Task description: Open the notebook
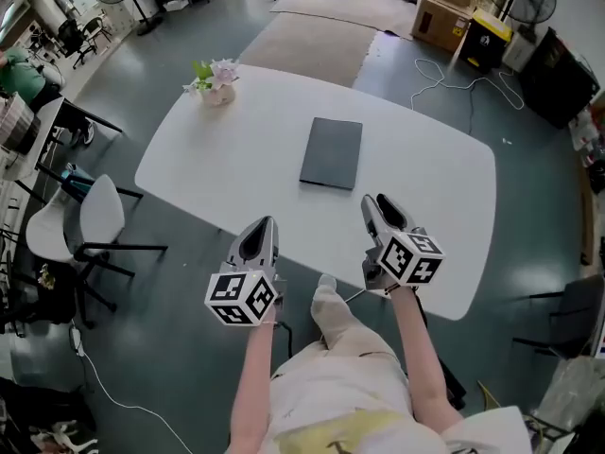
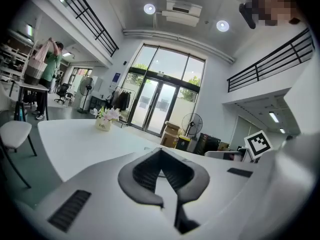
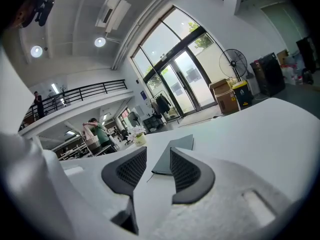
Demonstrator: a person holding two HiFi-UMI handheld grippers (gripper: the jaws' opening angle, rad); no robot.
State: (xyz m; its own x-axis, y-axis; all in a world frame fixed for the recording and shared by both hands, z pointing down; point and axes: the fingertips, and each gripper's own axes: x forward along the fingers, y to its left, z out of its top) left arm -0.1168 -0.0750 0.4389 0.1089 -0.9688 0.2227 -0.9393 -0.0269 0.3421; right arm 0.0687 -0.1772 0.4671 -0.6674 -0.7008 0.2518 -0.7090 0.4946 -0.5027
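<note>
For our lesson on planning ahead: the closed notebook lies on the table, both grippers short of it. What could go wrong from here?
1. The notebook lies flat on the smooth table; a push at its cover may slide it rather than open it.
2. The left gripper is shut, so it cannot pinch the cover yet.

The table (image 1: 444, 187) is plain white. The notebook (image 1: 332, 152) is a flat dark grey with no pattern. The left gripper (image 1: 265, 223) and right gripper (image 1: 375, 201) have white bodies and dark grey, finely ribbed pads (image 3: 186, 171). The left cube (image 1: 242, 297) and right cube (image 1: 412, 257) are white with black square markers. The flowers (image 1: 216, 74) are pale pink and white with green leaves, in a cream pot (image 1: 217, 95). The floor (image 1: 170, 367) is glossy grey-green. The chair (image 1: 99, 211) is white on black legs. The rug (image 1: 317, 45) is beige, the boxes (image 1: 440, 17) brown, the trousers (image 1: 345, 376) cream.
</note>
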